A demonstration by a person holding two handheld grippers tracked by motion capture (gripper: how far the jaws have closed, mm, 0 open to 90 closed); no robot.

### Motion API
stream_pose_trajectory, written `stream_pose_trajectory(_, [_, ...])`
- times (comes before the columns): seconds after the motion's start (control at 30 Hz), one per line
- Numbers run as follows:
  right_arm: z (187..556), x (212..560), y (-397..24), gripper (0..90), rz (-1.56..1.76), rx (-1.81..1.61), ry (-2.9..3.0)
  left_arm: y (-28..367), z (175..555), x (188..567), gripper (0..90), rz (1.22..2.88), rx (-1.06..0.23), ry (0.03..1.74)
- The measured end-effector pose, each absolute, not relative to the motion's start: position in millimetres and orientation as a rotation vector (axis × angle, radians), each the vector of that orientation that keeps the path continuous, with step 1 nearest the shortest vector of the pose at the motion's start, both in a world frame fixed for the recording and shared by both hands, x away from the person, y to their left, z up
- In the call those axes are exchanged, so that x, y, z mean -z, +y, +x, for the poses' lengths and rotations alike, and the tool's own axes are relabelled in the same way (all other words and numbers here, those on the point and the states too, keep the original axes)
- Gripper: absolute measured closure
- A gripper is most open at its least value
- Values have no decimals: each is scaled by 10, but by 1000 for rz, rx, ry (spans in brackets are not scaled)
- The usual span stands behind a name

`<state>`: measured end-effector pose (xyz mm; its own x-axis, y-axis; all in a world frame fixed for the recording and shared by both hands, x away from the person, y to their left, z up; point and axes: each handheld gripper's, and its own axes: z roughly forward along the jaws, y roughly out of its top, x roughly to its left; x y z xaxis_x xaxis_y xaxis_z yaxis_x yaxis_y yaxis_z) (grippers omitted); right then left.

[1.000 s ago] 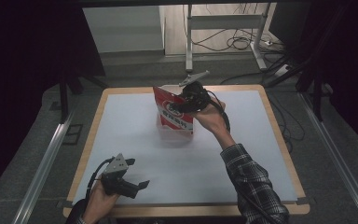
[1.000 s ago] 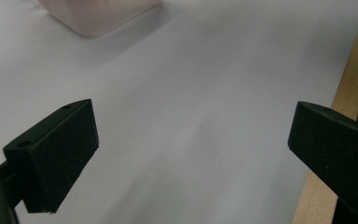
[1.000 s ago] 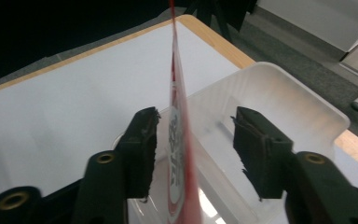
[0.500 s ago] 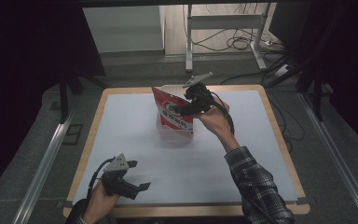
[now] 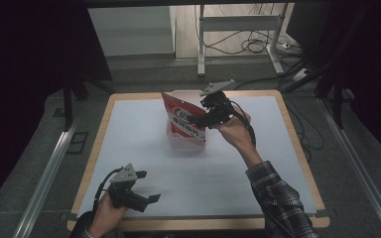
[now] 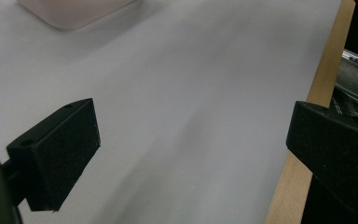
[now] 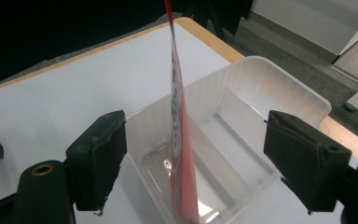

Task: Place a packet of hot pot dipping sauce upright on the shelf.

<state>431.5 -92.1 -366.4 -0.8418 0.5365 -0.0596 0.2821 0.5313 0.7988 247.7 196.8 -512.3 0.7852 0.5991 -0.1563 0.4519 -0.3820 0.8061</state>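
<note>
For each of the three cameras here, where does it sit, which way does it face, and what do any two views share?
High view: above the person's side, facing forward and down on the white-topped table; both forearms, left gripper and right gripper show.
Left gripper view: on that gripper, looking low across the table toward its wooden edge; open black fingers.
Right gripper view: looking down at the red snack pouch standing in the clear plastic tub; its jaws have just been opening, pouch between them, untouched.
Shared: high and right gripper views show pouch and tub.
</note>
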Motion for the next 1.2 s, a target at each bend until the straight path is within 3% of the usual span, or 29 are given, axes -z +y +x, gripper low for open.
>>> stream_pose_trajectory(1.2, [4009, 3800, -1328, 69, 744, -1259, 2422, 1927, 2473, 5139, 29, 2073, -199, 787])
